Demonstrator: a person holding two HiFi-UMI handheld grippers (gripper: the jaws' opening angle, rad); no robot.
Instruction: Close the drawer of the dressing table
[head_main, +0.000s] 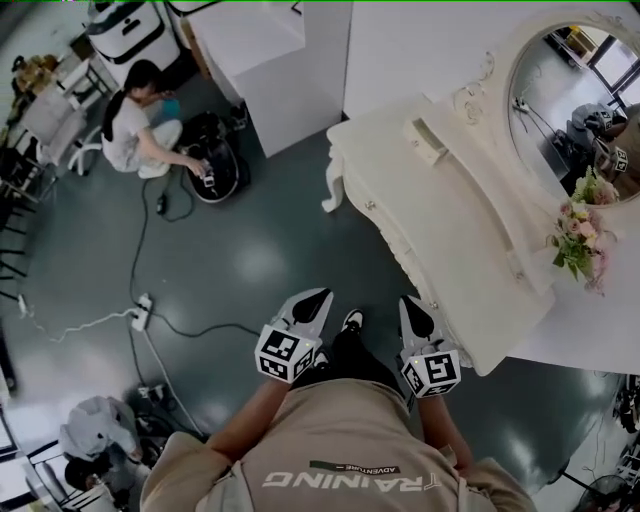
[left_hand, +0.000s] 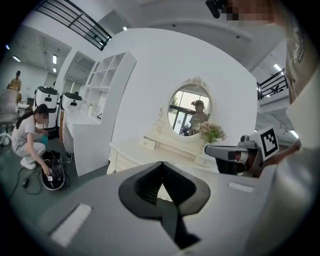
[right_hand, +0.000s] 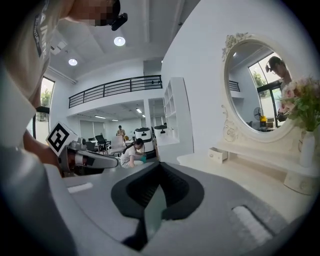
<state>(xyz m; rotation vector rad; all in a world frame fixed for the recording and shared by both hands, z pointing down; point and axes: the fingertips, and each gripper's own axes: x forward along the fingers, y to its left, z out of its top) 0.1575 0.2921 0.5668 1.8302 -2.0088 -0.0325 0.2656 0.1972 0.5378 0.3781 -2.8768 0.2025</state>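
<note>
The cream dressing table (head_main: 470, 250) stands at the right in the head view, under an oval mirror (head_main: 565, 95). A small drawer (head_main: 428, 141) on its top shelf sticks out; it also shows as the small drawer (left_hand: 148, 143) in the left gripper view and the small drawer (right_hand: 218, 154) in the right gripper view. My left gripper (head_main: 318, 296) and right gripper (head_main: 411, 303) hang side by side over the floor, short of the table's front. Both are shut and hold nothing. The left jaws (left_hand: 161, 165) and right jaws (right_hand: 160, 165) meet at their tips.
A vase of pink flowers (head_main: 580, 238) stands on the table's right end. A person (head_main: 135, 125) crouches on the floor at the far left by a black device (head_main: 212, 165). Cables and a power strip (head_main: 141, 318) lie on the dark floor. A white shelf unit (head_main: 270, 60) stands behind.
</note>
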